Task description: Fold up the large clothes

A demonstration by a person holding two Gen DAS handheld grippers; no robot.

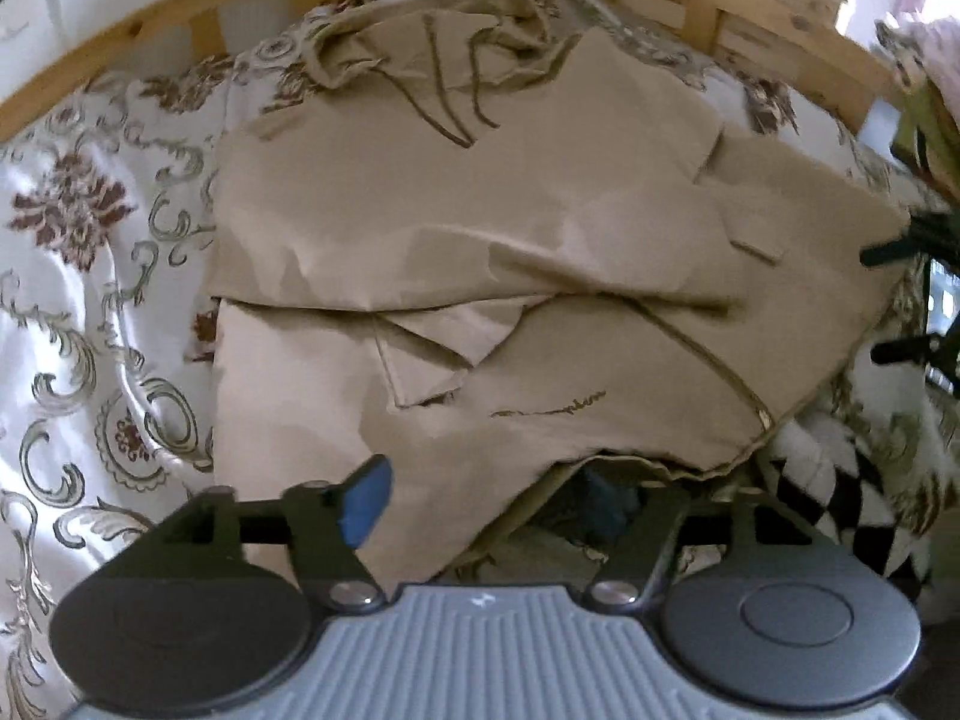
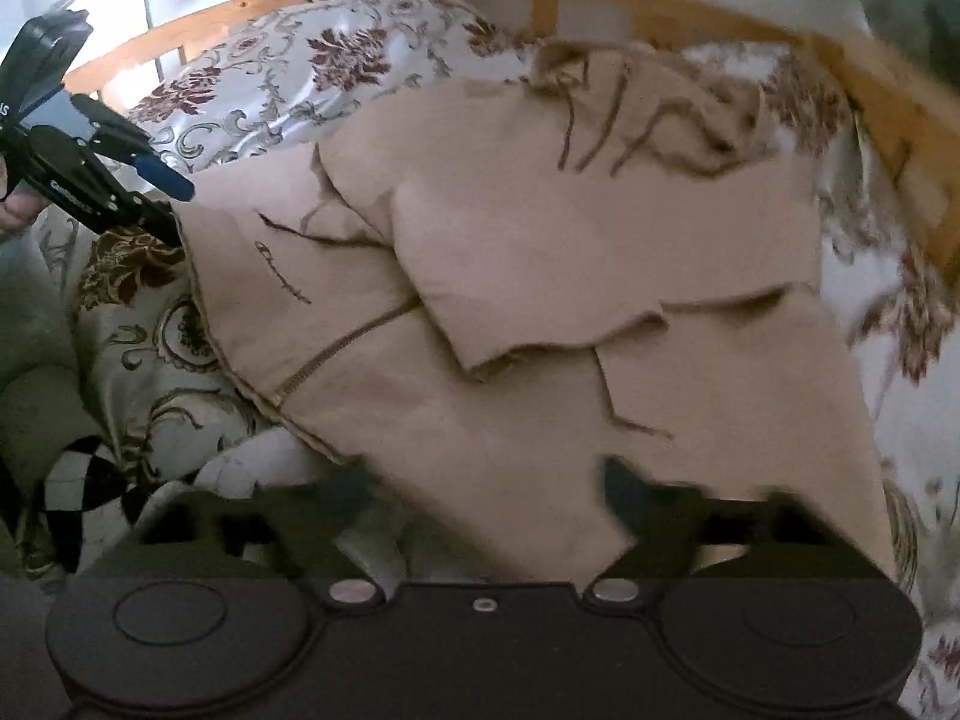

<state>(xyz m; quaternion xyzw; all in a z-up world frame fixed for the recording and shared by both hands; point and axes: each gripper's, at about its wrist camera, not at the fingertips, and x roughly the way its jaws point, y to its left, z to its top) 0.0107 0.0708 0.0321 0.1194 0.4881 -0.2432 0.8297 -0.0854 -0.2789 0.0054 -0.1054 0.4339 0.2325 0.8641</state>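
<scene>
A beige hooded jacket (image 1: 480, 210) lies partly folded on a floral bedspread (image 1: 78, 276), hood and dark drawstrings at the far end, sleeves folded in over the body, zipper (image 1: 702, 348) running toward the near edge. My left gripper (image 1: 486, 501) hovers open over the jacket's near edge. One blue pad (image 1: 366, 498) is clear, and the other is half hidden under a cloth flap. In the right wrist view the jacket (image 2: 540, 240) fills the middle. My right gripper (image 2: 489, 489) stands open and blurred over its near hem, with cloth below the jaws and not pinched.
A wooden bed rail (image 1: 150, 30) curves behind the bedspread (image 2: 288, 60). A black-and-white checked cloth (image 1: 852, 480) lies beside the jacket's zipper corner. The left gripper (image 2: 171, 204) and a hand (image 2: 18, 204) show at the right wrist view's left edge.
</scene>
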